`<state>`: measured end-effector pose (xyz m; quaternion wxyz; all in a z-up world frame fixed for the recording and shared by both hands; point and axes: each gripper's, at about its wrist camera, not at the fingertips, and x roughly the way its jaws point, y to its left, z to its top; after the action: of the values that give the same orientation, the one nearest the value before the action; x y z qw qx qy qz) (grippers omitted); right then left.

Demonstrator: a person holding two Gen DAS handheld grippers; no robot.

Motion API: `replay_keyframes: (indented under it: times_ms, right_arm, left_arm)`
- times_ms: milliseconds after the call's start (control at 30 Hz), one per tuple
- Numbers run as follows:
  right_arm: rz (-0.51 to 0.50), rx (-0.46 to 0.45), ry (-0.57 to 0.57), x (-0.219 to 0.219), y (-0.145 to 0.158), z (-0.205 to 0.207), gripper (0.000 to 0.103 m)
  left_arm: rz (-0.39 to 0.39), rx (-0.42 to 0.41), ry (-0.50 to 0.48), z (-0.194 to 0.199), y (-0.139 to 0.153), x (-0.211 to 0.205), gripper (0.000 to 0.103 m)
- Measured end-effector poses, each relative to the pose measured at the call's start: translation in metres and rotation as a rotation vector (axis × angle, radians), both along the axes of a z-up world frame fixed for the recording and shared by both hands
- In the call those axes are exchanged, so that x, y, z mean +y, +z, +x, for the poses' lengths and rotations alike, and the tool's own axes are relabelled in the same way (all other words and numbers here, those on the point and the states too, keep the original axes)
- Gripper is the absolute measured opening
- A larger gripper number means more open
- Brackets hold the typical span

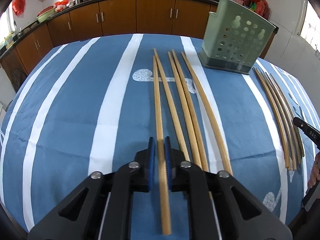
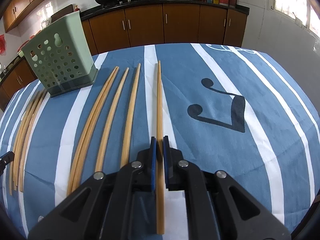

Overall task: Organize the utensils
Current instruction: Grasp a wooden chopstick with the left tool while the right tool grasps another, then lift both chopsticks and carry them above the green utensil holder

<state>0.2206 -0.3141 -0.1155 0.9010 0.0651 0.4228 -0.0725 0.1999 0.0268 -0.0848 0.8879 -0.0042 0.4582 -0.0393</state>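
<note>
My left gripper [image 1: 159,143] is shut on a bamboo chopstick [image 1: 158,104] that runs forward between its blue pads. Several more chopsticks [image 1: 186,104] lie beside it on the blue striped cloth, to its right. My right gripper [image 2: 159,140] is shut on another bamboo chopstick [image 2: 159,100]. Several chopsticks [image 2: 112,110] lie to its left. A green perforated utensil holder [image 1: 236,40] stands upright at the far right in the left wrist view, and it shows at the far left in the right wrist view [image 2: 60,60]. It looks empty.
A second bundle of thinner chopsticks [image 1: 280,110] lies right of the holder; it shows at the left edge in the right wrist view [image 2: 26,124]. The other gripper's tip [image 1: 306,132] shows at the right edge. Brown kitchen cabinets [image 1: 120,18] stand behind the table.
</note>
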Motion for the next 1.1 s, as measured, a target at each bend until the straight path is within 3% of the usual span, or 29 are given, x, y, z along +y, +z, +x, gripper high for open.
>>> replay_keyframes:
  times_ms: [333, 433, 567, 733, 800, 867, 1100]
  right_arm:
    - [0.007, -0.018, -0.033, -0.019, -0.001, 0.026, 0.008]
    - [-0.003, -0.014, -0.024, -0.018, -0.001, 0.024, 0.009]
    - [-0.001, -0.012, -0.003, -0.012, -0.001, 0.015, 0.019]
    - [-0.004, -0.009, 0.007, -0.007, -0.001, 0.001, 0.02]
    - [-0.015, -0.011, 0.009, -0.005, -0.002, -0.003, 0.019]
    - [-0.017, -0.011, 0.012, -0.004, -0.002, -0.008, 0.009]
    - [0.019, -0.047, 0.008, -0.011, 0.011, -0.018, 0.008]
  left_arm:
    - [-0.018, -0.03, 0.052, 0.045, 0.001, 0.017, 0.008]
    - [-0.045, -0.03, 0.048, 0.043, 0.001, 0.02, 0.008]
    - [-0.053, -0.032, 0.038, 0.031, 0.001, 0.022, 0.008]
    - [-0.06, -0.031, 0.033, 0.015, 0.001, 0.021, 0.008]
    - [-0.061, -0.034, 0.037, 0.009, 0.0, 0.021, 0.008]
    - [-0.062, -0.037, 0.038, 0.005, 0.0, 0.02, 0.008]
    - [-0.067, -0.042, 0.025, -0.003, 0.007, 0.022, 0.008]
